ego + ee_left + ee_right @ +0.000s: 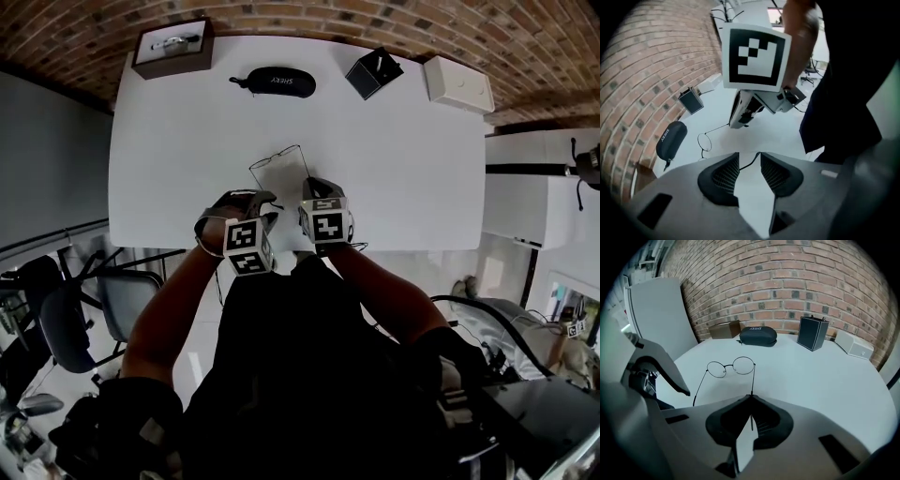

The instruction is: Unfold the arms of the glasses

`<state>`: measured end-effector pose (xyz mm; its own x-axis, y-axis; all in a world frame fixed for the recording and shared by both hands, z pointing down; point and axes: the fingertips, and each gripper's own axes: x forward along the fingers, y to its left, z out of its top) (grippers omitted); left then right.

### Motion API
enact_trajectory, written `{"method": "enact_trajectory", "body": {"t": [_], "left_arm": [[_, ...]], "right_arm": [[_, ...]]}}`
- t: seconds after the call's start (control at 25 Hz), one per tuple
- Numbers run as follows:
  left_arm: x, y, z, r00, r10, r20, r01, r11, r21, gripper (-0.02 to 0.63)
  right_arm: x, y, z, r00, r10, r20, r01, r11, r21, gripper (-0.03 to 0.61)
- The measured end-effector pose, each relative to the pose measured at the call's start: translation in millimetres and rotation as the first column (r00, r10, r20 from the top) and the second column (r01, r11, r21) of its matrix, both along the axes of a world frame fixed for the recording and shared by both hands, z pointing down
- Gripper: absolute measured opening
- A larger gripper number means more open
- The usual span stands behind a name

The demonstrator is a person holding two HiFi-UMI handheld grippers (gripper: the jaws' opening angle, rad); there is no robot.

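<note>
Thin round wire glasses point(279, 164) lie on the white table point(403, 178) with both arms swung out towards me. In the right gripper view the lenses point(731, 366) face the wall, and one arm runs straight back into my right gripper point(751, 398), which is shut on it. My left gripper point(749, 157) is open. The curved tip of the other arm point(751, 161) shows in the gap between its pads, with no pad pressing on it. In the head view the left gripper point(262, 199) and the right gripper point(314, 183) sit side by side just behind the glasses.
A black glasses case point(277, 82) lies at the back of the table, with a black box point(373, 72) and a white box point(458, 83) to its right. A brown box point(172, 45) holding another pair sits at the back left. A brick wall stands behind.
</note>
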<state>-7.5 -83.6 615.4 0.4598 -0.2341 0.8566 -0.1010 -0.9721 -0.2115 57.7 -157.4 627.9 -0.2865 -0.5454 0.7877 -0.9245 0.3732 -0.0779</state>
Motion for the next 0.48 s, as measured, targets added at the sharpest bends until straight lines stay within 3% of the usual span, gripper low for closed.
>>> {"method": "enact_trajectory", "body": {"t": [0.16,0.36,0.48], "left_arm": [[5.8,2.7,4.0,0.970,-0.229,-0.077,0.223,0.971,-0.082,0.118],[15.9,11.3,18.0,0.896,-0.426,-0.122,0.389,0.888,-0.246,0.086],[20.2,9.0,22.6,0.846,-0.515,-0.134,0.465,0.838,-0.287,0.084]], "right_arm": [[-2.9,1.2,-0.2,1.000,0.020,0.014,-0.020,1.000,-0.013,0.017],[-4.4,4.7,4.1,1.000,0.013,0.014,-0.013,0.999,-0.031,0.017],[-4.1,6.3,5.6,1.000,0.013,0.018,-0.012,0.999,-0.033,0.017]]}}
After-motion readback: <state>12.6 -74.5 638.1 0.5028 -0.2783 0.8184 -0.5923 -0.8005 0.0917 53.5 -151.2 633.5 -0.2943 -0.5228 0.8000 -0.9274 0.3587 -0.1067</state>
